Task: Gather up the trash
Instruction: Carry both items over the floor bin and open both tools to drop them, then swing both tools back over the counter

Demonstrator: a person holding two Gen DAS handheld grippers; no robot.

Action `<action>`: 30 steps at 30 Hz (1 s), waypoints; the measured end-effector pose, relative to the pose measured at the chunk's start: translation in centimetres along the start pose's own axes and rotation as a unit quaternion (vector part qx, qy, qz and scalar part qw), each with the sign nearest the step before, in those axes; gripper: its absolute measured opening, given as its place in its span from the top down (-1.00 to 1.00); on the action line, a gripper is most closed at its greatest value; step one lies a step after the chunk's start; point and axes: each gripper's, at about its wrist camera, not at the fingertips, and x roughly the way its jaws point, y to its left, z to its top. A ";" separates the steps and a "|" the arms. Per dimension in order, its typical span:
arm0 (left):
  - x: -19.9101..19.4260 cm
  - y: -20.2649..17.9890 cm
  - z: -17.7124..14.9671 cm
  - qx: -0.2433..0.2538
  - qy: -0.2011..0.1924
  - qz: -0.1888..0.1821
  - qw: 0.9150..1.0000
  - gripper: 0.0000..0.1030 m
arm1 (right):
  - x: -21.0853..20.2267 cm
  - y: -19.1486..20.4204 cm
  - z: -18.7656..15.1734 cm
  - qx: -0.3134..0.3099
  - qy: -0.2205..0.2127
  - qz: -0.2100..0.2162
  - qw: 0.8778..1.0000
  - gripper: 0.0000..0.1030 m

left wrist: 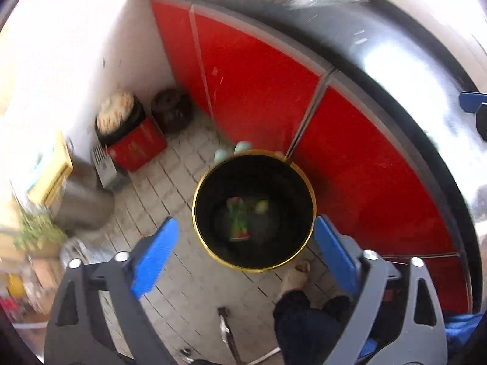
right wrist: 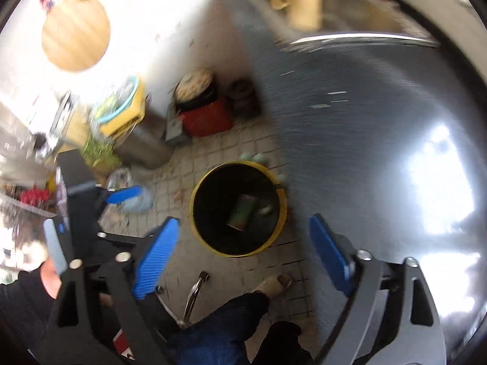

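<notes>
Nearest us, our left claw (left wrist: pixel 246 252) is spread wide with nothing between its blue pads, and our right claw (right wrist: pixel 240 249) gapes just as wide and empty. Just beyond both, at twelve o'clock, the black bin (left wrist: pixel 210 188) with a yellow rim stands on the tiled floor (left wrist: pixel 170 182). At its bottom lie a green wrapper (left wrist: pixel 239 222) and, at its two o'clock, a pale crumpled scrap (left wrist: pixel 262 206). Farther off, at ten o'clock, a red crate (left wrist: pixel 140 147) sits against the white wall (left wrist: pixel 91 45).
</notes>
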 end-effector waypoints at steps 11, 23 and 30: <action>-9.1 -22.4 6.4 0.225 -0.083 -0.135 0.961 -0.84 | -19.4 -18.7 -15.6 0.265 -0.119 -0.208 0.934 -0.72; -13.1 -45.3 5.2 0.384 -0.056 -0.242 0.889 -0.84 | -29.4 -26.6 -33.0 0.473 -0.172 -0.269 0.821 -0.72; -12.2 -49.0 5.1 0.397 -0.035 -0.237 0.886 -0.84 | -29.0 -28.5 -34.3 0.491 -0.177 -0.250 0.815 -0.72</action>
